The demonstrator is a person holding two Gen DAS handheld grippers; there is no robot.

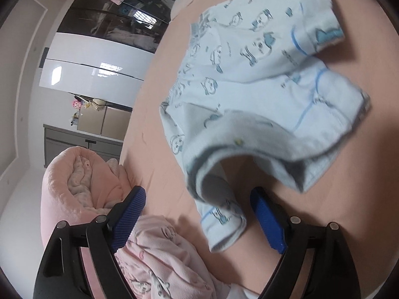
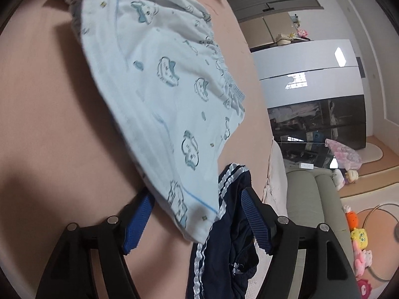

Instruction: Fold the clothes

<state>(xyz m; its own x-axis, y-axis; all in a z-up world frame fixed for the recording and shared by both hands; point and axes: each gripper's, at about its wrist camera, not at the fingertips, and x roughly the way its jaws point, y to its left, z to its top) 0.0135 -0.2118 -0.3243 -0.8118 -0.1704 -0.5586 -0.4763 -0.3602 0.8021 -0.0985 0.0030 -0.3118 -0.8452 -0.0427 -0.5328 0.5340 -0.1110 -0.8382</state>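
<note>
One pale blue garment (image 1: 251, 79), printed with small cartoon animals and thin blue lines, lies on the peach bed sheet (image 1: 349, 199); in the left wrist view it fills the upper middle and right of the frame, with a folded lower edge curling down to the bottom centre; in the right wrist view the same pale blue garment (image 2: 154, 94) runs from the upper left to the bottom centre. The left gripper (image 1: 197, 220) shows two blue fingers (image 1: 129, 220) at the bottom of the frame, spread wide; a hem of the blue cloth hangs between them, and neither pad presses on it. The right gripper (image 2: 197, 220) also shows two blue fingers (image 2: 137, 224), spread apart; a corner of the blue cloth lies between them, free of the pads. One dark navy garment (image 2: 224, 236) with white stripes sits at the bottom centre of the right wrist view, just beside and partly under the blue corner, reaching the right-hand finger. One pink printed garment (image 1: 162, 256) lies crumpled at the lower left of the left wrist view; one pink plush blanket (image 1: 82, 174) bulges behind it at the left. Several plush toys (image 2: 361, 249) lie along the lower right edge of the right wrist view. No readable writing or brand shows anywhere.
</note>
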